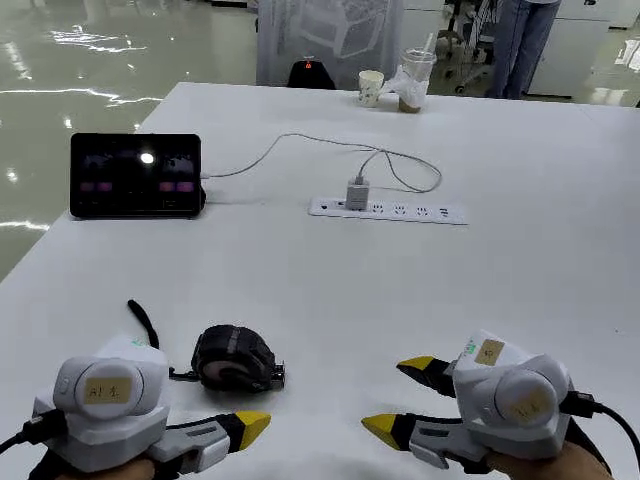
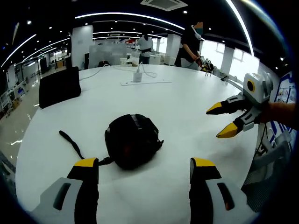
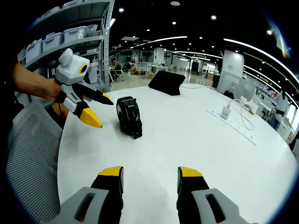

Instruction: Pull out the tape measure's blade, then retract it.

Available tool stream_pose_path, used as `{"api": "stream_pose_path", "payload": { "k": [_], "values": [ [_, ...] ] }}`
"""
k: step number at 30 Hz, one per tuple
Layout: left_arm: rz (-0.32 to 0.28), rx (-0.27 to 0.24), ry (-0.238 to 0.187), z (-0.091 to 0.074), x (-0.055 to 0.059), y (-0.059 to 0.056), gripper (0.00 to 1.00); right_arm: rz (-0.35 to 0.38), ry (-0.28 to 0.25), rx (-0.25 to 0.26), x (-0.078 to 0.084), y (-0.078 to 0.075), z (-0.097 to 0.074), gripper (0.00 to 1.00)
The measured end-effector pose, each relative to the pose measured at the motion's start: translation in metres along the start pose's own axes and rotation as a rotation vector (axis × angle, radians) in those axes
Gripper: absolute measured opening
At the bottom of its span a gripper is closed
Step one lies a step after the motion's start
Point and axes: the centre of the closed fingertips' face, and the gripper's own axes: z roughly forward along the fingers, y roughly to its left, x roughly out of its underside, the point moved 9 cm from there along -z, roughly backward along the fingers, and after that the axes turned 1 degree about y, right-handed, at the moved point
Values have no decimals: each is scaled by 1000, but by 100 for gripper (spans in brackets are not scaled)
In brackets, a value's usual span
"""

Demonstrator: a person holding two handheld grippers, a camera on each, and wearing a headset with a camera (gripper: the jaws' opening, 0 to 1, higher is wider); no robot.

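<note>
A black tape measure (image 1: pixel 235 358) lies on the white table (image 1: pixel 330 280) near its front edge, blade drawn in and a black wrist strap (image 1: pixel 142 322) trailing to the left. My left gripper (image 1: pixel 225 400) is open just in front of it, with the tape measure (image 2: pixel 133 140) lying past its yellow fingertips (image 2: pixel 86 163). My right gripper (image 1: pixel 398 396) is open to the right, pointing left at the tape measure (image 3: pixel 128 114) with bare table between. The left gripper view catches the right gripper (image 2: pixel 222 121), and the right gripper view catches the left gripper (image 3: pixel 100 112). Neither holds anything.
A black tablet (image 1: pixel 135 175) stands at the left of the table. A white power strip (image 1: pixel 388 210) with a charger and cable lies mid-table. Paper cups (image 1: pixel 372 88) and a plastic cup (image 1: pixel 412 80) stand at the far edge. A person (image 1: pixel 520 40) stands beyond.
</note>
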Motion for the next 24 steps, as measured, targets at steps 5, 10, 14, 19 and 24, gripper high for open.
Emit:
{"api": "stream_pose_path", "payload": {
  "k": [5, 10, 14, 19, 24],
  "values": [
    [22, 16, -20, -6, -1, -5, 77, 18, -14, 24, 4, 6, -8, 47],
    [39, 27, -31, -12, 2, -9, 78, 34, -24, 39, 9, 12, -14, 49],
    [47, 38, -42, -16, 4, -12, 79, 55, -34, 50, 12, 16, -20, 52],
    [63, 47, -50, -19, 6, -15, 79, 67, -44, 64, 13, 21, -29, 55],
    [66, 54, -62, -24, 7, -17, 79, 82, -57, 86, 13, 23, -37, 58]
  ]
}}
